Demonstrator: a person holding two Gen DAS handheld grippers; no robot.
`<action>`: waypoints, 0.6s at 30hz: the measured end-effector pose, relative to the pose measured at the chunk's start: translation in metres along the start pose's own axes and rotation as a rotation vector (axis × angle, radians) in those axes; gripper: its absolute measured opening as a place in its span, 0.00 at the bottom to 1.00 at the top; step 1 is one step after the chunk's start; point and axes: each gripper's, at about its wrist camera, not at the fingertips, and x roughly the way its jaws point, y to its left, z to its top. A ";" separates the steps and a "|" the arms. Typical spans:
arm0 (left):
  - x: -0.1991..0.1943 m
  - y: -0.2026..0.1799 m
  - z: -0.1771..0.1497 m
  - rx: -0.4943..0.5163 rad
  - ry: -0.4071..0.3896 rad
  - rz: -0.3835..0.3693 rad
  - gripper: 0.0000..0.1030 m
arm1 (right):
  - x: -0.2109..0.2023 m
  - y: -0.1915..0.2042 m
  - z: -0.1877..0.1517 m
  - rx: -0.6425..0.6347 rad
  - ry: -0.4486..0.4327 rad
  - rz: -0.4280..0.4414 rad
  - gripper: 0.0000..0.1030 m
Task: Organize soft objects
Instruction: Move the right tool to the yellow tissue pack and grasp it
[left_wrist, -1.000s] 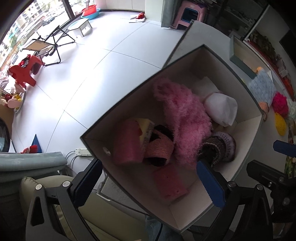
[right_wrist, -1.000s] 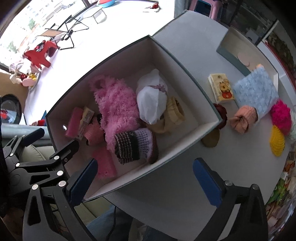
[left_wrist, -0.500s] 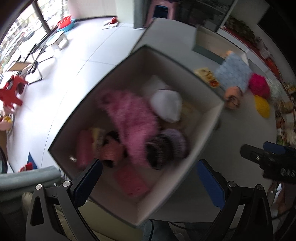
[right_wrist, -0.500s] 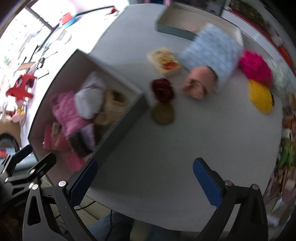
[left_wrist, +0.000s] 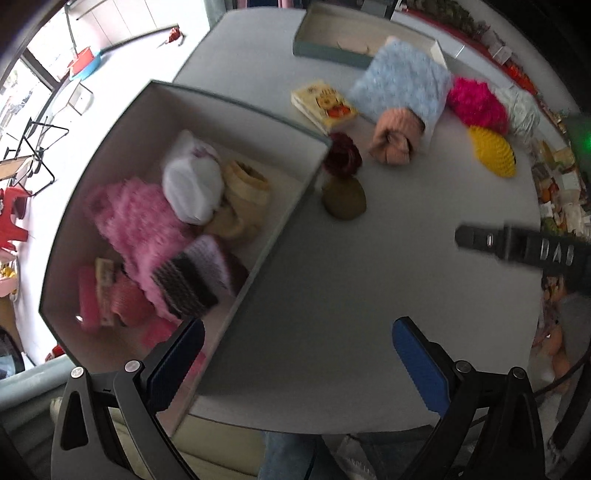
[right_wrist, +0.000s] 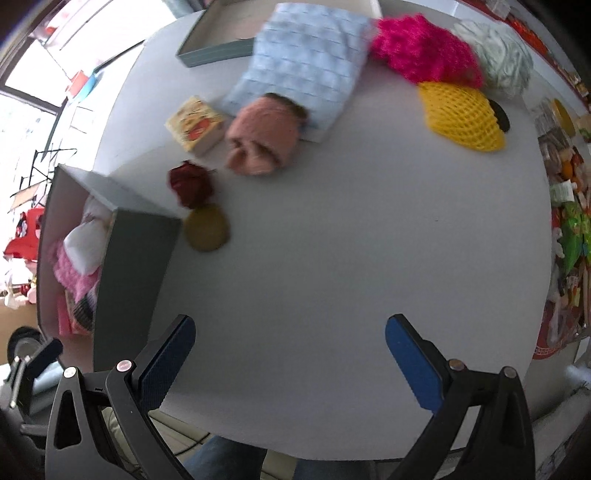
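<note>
A large grey box on the table's left holds several soft items: a pink fluffy piece, a white hat, a cream knit and a striped knit hat. On the table beside it lie a dark red pompom, an olive ball, a peach knit hat, a light blue blanket, a magenta fluffy piece and a yellow knit. My left gripper hangs open over the box's near corner. My right gripper is open above bare table, nothing between its fingers.
A yellow picture book lies by the blue blanket. A shallow teal box lid sits at the far edge. A whitish bundle and small clutter line the right side. The table's near edge is close.
Both grippers swung right, away from over the box toward the table's middle. The loose items on the right came into fuller view. Both stayed open and empty.
</note>
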 end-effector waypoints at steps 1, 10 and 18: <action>0.003 -0.004 -0.001 0.003 0.009 0.005 0.99 | 0.001 -0.002 0.003 -0.004 0.002 0.000 1.00; 0.017 -0.013 -0.014 -0.009 0.055 0.006 0.99 | 0.019 0.025 0.068 -0.118 -0.026 0.004 1.00; 0.030 -0.016 -0.021 -0.011 0.083 -0.029 0.99 | 0.045 0.090 0.141 -0.265 -0.100 -0.026 1.00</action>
